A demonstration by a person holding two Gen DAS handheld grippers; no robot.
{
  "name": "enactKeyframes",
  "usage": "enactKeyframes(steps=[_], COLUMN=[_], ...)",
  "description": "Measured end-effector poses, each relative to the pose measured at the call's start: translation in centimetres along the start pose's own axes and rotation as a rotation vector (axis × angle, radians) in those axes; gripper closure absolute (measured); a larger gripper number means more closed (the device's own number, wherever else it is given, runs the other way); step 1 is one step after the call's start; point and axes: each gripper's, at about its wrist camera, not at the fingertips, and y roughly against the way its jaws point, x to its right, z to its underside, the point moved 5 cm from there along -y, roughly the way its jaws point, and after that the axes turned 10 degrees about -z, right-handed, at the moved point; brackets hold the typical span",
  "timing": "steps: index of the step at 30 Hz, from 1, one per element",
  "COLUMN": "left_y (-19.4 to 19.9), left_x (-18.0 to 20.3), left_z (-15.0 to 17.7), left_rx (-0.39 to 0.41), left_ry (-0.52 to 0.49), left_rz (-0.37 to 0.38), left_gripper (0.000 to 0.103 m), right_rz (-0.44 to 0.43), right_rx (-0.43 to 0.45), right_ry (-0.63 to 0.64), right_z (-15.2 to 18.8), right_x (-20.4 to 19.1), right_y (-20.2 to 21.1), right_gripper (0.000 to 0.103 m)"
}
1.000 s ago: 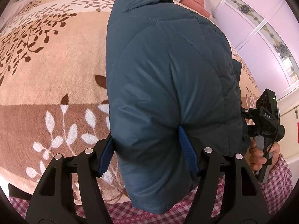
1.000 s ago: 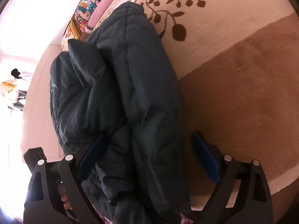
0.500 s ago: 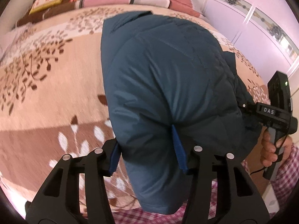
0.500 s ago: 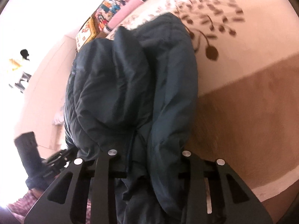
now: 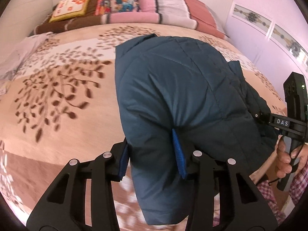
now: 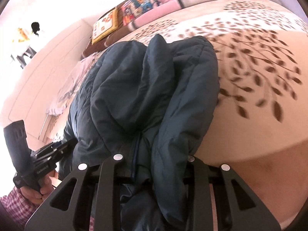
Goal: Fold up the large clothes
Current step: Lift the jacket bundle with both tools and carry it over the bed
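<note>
Jacket (image 5: 179,88) of quilted blue lies bunched on the bed (image 5: 57,88); left hand-held gripper (image 5: 152,154) is closing on its near edge, right hand-held gripper (image 6: 154,165) clamped on folds

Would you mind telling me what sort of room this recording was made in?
Most likely a bedroom at home. A wide bed under a leaf-patterned blanket fills the view, pillows and folded bedding are stacked at its head, and a dark blue padded jacket is being folded on it.
</note>
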Motion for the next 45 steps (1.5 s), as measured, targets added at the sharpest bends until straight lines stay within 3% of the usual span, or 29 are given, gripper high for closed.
enactKeyframes(steps=[6,14,22,33,45], left_y=[-1.2,-2.0,-2.1,-2.1,-1.5], left_x=[-5.3,-7.7,-7.6,-7.7,-8.1], left_z=[-1.1,-0.4,0.2,0.7,0.8], left_rx=[0.014,0.015,0.015,-0.017,-0.032], left_ry=[0.029,0.03,0.059,0.113,0.159], left_rz=[-0.054,-0.062,-0.058,-0.116,-0.116], left_gripper=[0.064,0.066,0.064,0.057,0.049], right_rz=[-0.015,0.0,0.016,0.069,0.112], right_rx=[-0.034,-0.064,-0.059,-0.058,-0.056], right_ry=[0.035,0.07,0.016,-0.029,-0.112], right_z=[-1.7,-2.1,-1.4,-1.1,-1.2], right_x=[-3.2,-5.5,-4.5,-4.0,-3.9], right_y=[-5.2,-8.7,-9.3,-9.2,-7.4], right_gripper=[0.075,0.075,0.074,0.059,0.048])
